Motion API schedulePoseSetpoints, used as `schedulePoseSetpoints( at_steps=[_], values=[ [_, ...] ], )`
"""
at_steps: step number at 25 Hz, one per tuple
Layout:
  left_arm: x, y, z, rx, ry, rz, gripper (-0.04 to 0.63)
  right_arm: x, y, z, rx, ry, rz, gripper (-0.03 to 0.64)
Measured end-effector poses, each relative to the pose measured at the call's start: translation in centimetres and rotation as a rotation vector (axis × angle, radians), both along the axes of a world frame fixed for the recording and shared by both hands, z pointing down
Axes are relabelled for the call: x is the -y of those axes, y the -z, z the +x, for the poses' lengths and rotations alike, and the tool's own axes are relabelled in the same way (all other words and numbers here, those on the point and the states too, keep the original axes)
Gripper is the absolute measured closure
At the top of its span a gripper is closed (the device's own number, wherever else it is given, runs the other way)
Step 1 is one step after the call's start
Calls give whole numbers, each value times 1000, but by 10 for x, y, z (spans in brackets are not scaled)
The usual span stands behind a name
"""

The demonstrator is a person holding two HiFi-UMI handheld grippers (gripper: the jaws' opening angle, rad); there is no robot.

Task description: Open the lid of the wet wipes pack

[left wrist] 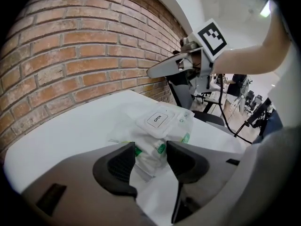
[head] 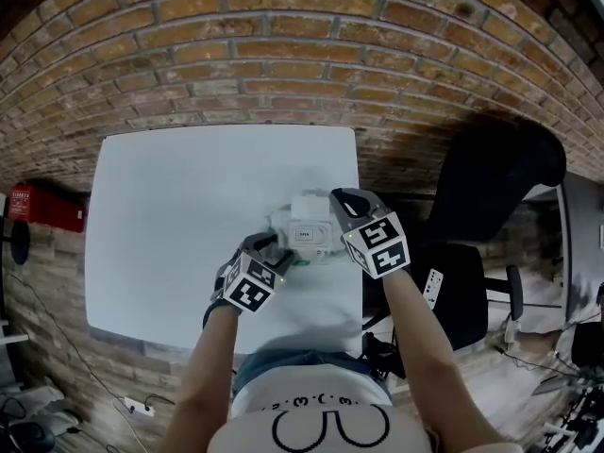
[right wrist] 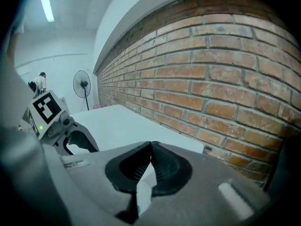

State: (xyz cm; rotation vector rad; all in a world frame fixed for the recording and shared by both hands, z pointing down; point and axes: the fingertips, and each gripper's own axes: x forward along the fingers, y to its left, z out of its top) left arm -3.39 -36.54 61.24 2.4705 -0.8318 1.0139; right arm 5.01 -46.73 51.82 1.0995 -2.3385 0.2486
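Note:
The wet wipes pack (head: pixel 304 217) is a white soft pack with green print, lying near the right front part of the white table (head: pixel 189 225). Its white lid (left wrist: pixel 157 120), marked OPEN, lies flat and closed on top. My left gripper (left wrist: pixel 150 159) is shut on the near end of the pack, one pad on each side. In the left gripper view my right gripper (left wrist: pixel 149 73) hangs above the pack's far end, apart from it. Its jaws meet at the tips with nothing between them, as the right gripper view (right wrist: pixel 150 145) also shows.
A brick wall (head: pixel 283 55) runs along the table's far edge. A black office chair (head: pixel 491 187) stands just right of the table. A red fire extinguisher (head: pixel 38 206) lies on the floor to the left. A standing fan (right wrist: pixel 83 84) is at the room's far end.

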Motion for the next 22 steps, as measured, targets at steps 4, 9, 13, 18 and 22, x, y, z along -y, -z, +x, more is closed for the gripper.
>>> schedulePoseSetpoints(
  at_steps=[4,9,13,18,22],
  values=[
    [0,3,-1,-19,31,11,388,-19,24,13,33,-53,48,617],
    [5,32,-13,-95,131,77,388,-45,56,25,101,-115,107,617],
    [3,76,-16,-208,209,148,390,-67,78,31,149,-140,152,617],
    [5,145,-25,-353,337,315,399,-93,103,32,140,-100,221,617],
    [-3,196,-36,-417,443,444,540,-112,124,30,147,-86,276,617]
  ],
)
